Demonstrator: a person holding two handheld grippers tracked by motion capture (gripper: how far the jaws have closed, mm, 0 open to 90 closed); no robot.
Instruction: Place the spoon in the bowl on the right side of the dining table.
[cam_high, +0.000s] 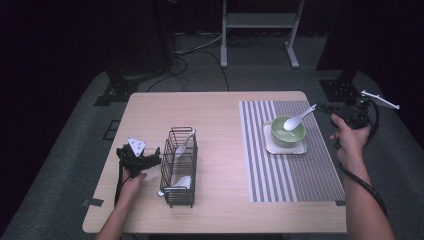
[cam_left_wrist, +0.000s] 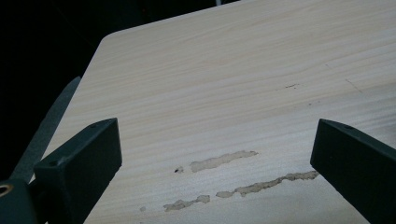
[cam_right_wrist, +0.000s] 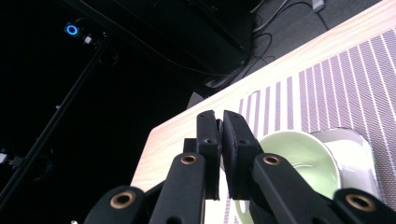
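Gripping spoon (cam_high: 299, 119), seemingly: right gripper (cam_high: 322, 107)

My right jaws hide the spoon (cam_high: 299, 118) handle in the right gripper view, and the bowl (cam_right_wrist: 299, 161) is partly behind them. The tray (cam_right_wrist: 357, 161) is cut off at the edge. Rack (cam_high: 179, 167) contents too small to ID.

A pale wooden table (cam_high: 215, 120) with rounded corners stands on grey carpet (cam_high: 60, 165) in a dark room, lit from above while black surrounds close in on every side. Beyond its far edge, the white metal legs of a stand (cam_high: 260, 30) rise near loose cables (cam_high: 200, 50) trailing across the floor, and a small blue ring light (cam_right_wrist: 71, 30) glows in the darkness.
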